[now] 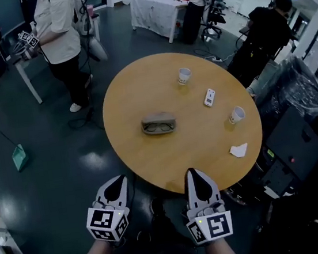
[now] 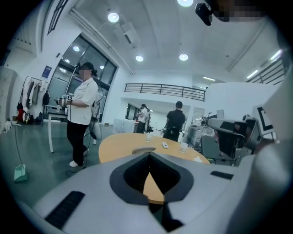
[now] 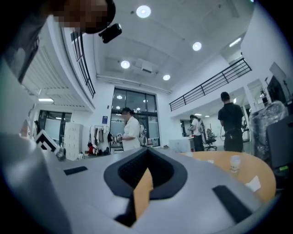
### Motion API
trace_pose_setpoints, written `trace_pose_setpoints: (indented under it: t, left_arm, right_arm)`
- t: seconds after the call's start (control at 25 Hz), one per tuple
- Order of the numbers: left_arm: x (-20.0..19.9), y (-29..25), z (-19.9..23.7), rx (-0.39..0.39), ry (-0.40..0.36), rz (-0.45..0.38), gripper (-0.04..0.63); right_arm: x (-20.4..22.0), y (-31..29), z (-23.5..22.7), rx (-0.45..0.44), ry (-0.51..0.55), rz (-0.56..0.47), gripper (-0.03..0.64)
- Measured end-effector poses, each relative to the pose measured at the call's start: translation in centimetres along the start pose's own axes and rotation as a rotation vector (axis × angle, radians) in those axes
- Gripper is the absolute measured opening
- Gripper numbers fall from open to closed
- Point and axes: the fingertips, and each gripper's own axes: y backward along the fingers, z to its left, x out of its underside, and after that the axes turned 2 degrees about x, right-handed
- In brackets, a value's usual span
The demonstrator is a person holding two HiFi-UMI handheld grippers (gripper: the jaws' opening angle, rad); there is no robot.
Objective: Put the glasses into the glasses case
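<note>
A grey-beige glasses case (image 1: 158,119) lies near the middle of the round wooden table (image 1: 147,166). Dark-framed glasses (image 1: 159,128) rest along its near side; whether they lie inside it I cannot tell. In the left gripper view the case (image 2: 144,149) is a low grey shape far ahead. My left gripper (image 1: 118,181) (image 2: 149,154) hangs off the table's near edge, jaws closed to a point and empty. Over the same edge my right gripper (image 1: 191,173) (image 3: 147,151) points at the table, also shut with nothing held. Both are well short of the case.
Two paper cups (image 1: 184,75) (image 1: 236,114), a small white remote (image 1: 209,97) and a crumpled tissue (image 1: 238,150) lie on the table's right half. A person in white (image 1: 62,31) stands far left, another in black (image 1: 262,31) far right. A green dustpan (image 1: 19,157) lies on the floor.
</note>
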Motion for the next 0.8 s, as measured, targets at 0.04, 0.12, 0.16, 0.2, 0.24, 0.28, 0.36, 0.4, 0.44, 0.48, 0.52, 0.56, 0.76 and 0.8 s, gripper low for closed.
trace_pose_setpoints:
  t: [0.04, 0.12, 0.16, 0.2, 0.24, 0.28, 0.36, 0.4, 0.44, 0.48, 0.52, 0.56, 0.76, 0.8]
  left_arm:
    - [-0.3, 0.7, -0.7, 0.019, -0.002, -0.013, 0.006]
    - [-0.8, 1.9, -2.0, 0.057, -0.006, -0.035, 0.006]
    - [-0.9, 2.3, -2.7, 0.076, -0.008, -0.042, 0.006]
    - [-0.9, 2.7, -3.4, 0.093, -0.011, -0.045, 0.006]
    - [-0.9, 2.9, -4.1, 0.11, -0.014, -0.044, 0.006]
    - [-0.8, 3.1, -4.9, 0.127, -0.018, -0.043, 0.006]
    - [-0.8, 3.7, -6.4, 0.153, -0.032, -0.047, 0.006]
    - [-0.9, 4.0, -6.9, 0.159, -0.046, -0.051, 0.006]
    - [-0.9, 4.2, -7.3, 0.159, -0.062, -0.054, 0.006]
    - [-0.8, 4.4, -7.6, 0.156, -0.076, -0.055, 0.006]
    - [-0.6, 4.6, -7.9, 0.152, -0.082, -0.051, 0.006]
    - [-0.4, 4.8, -8.2, 0.147, -0.082, -0.048, 0.006]
    - [-0.2, 6.3, -9.9, 0.123, -0.08, -0.054, 0.006]
    - [-0.2, 6.7, -10.4, 0.116, -0.079, -0.055, 0.006]
  right_arm:
    - [-0.9, 1.2, 0.8, -0.013, -0.02, -0.029, -0.012]
    - [-2.3, 3.3, 2.0, -0.021, -0.047, -0.08, -0.012]
    - [-2.7, 4.1, 2.3, -0.016, -0.059, -0.094, -0.012]
    - [-2.9, 4.8, 2.4, -0.006, -0.068, -0.097, -0.012]
    - [-2.8, 5.4, 2.3, 0.011, -0.066, -0.089, -0.012]
    - [-2.7, 6.0, 2.0, 0.035, -0.05, -0.075, -0.012]
    - [-2.5, 7.0, 1.4, 0.095, 0.014, -0.048, -0.012]
    - [-2.5, 7.3, 1.2, 0.121, 0.046, -0.036, -0.012]
    - [-2.5, 7.6, 1.1, 0.137, 0.069, -0.029, -0.012]
    - [-2.7, 7.8, 1.2, 0.14, 0.085, -0.027, -0.012]
    - [-2.9, 8.1, 1.5, 0.134, 0.097, -0.026, -0.012]
    - [-3.0, 8.3, 1.7, 0.122, 0.11, -0.025, -0.012]
    - [-3.1, 9.4, 2.6, 0.066, 0.132, -0.015, -0.012]
    - [-3.3, 9.9, 2.6, 0.062, 0.13, -0.006, -0.014]
